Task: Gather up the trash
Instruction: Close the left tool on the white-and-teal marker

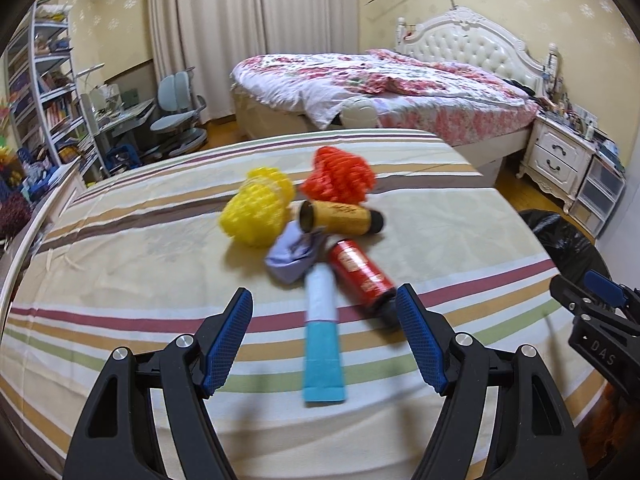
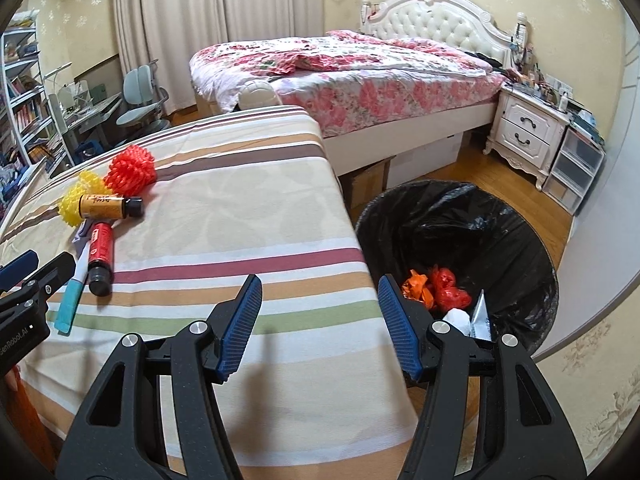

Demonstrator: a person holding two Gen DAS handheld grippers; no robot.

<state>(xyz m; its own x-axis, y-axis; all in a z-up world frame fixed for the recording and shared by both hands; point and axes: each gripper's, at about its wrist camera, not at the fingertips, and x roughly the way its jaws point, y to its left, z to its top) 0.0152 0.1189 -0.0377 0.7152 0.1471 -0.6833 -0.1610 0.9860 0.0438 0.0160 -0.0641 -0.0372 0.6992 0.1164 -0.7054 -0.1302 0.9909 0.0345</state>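
Note:
On the striped cloth (image 1: pixel 140 248) lies a pile of trash: a yellow foam net (image 1: pixel 258 210), a red foam net (image 1: pixel 340 178), an orange bottle (image 1: pixel 340 218), a red bottle (image 1: pixel 362 274), a crumpled lilac piece (image 1: pixel 292 256) and a white and blue tube (image 1: pixel 322 336). My left gripper (image 1: pixel 324 316) is open just in front of the pile, its jaws either side of the tube. My right gripper (image 2: pixel 320 308) is open and empty over the cloth's right edge, beside the black-lined bin (image 2: pixel 532 240). The bin holds red and orange scraps (image 2: pixel 436 286). The pile shows at the left in the right wrist view (image 2: pixel 100 216).
A bed with floral bedding (image 1: pixel 400 88) stands behind. A white nightstand (image 1: pixel 556 156) and plastic drawers (image 2: pixel 576 168) are at the right. A desk, grey chair (image 1: pixel 180 108) and bookshelf (image 1: pixel 44 92) are at the left. The floor is wooden.

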